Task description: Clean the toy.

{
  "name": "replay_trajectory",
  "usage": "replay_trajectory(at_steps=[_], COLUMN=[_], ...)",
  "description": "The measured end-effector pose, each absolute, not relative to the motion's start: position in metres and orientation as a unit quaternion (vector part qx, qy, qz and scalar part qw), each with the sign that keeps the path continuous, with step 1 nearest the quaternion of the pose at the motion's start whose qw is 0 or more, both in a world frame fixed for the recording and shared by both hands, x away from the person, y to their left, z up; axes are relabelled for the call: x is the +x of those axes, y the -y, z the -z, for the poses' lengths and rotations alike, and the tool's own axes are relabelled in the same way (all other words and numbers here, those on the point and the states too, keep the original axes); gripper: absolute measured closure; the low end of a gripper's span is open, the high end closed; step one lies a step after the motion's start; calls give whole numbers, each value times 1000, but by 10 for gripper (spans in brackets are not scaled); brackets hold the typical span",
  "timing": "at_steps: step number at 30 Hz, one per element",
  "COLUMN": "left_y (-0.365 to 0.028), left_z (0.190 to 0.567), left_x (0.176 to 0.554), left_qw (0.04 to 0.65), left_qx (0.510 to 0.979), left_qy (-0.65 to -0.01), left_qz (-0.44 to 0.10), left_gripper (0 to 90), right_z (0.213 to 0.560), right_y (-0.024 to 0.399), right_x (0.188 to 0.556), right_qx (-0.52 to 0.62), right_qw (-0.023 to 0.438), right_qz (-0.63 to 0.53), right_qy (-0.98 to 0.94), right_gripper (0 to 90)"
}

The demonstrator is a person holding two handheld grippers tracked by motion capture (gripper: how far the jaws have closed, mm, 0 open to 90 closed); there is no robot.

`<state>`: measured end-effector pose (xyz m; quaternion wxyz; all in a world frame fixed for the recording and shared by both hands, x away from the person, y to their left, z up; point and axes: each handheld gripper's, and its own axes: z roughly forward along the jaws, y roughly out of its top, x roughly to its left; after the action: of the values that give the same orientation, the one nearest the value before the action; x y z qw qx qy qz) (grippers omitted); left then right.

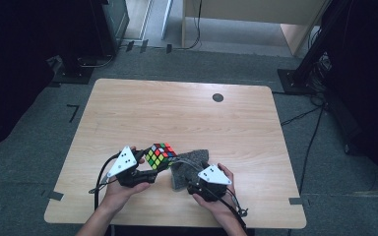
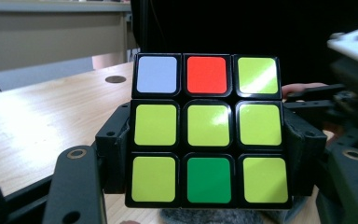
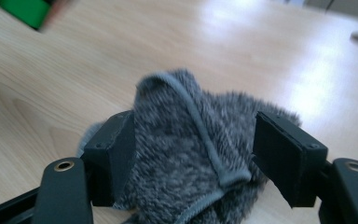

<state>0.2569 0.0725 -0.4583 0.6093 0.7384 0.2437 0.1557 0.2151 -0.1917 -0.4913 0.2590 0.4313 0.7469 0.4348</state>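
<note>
Your left gripper [image 1: 146,167] holds the puzzle cube [image 1: 160,155] between its two black jaws, which press on the cube's left and right sides. The cube is lifted a little above the wooden table [image 1: 177,113], near the front edge, just left of the grey cloth [image 1: 189,166]. In the left gripper view the face of the cube [image 2: 208,129] that looks at the camera is mostly yellow-green, with one pale blue and one red square in the top row and one green square in the bottom row.

Your right gripper [image 1: 193,181] is at the grey fluffy cloth [image 3: 186,154], which lies crumpled on the table just beside the cube. The jaws stand on both sides of the cloth; the left one touches the fabric, the right one has a small gap, so the claw is spread and not pinching
</note>
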Motion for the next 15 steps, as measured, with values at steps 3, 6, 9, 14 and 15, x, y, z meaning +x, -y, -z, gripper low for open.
replay_trajectory(at_steps=[3, 6, 9, 14, 15], left_y=[-73, -75, -78, -78, -77], left_z=[461, 465, 465, 467, 469], left_x=[249, 243, 241, 237, 236], left_qw=[601, 597, 602, 587, 586], left_qx=[750, 757, 756, 774, 776], left_qy=[-212, -191, -190, -183, -182], left_qz=[-177, -184, -174, -152, -146], left_gripper=[343, 343, 343, 342, 341], right_z=[499, 503, 510, 520, 521], right_y=[191, 191, 188, 181, 181], right_x=[222, 228, 234, 238, 238], right_qx=[461, 480, 489, 488, 487], right_qw=[241, 213, 191, 180, 181], right_qz=[-414, -419, -407, -380, -382], right_qy=[-747, -741, -747, -765, -765], right_gripper=[298, 296, 312, 326, 337])
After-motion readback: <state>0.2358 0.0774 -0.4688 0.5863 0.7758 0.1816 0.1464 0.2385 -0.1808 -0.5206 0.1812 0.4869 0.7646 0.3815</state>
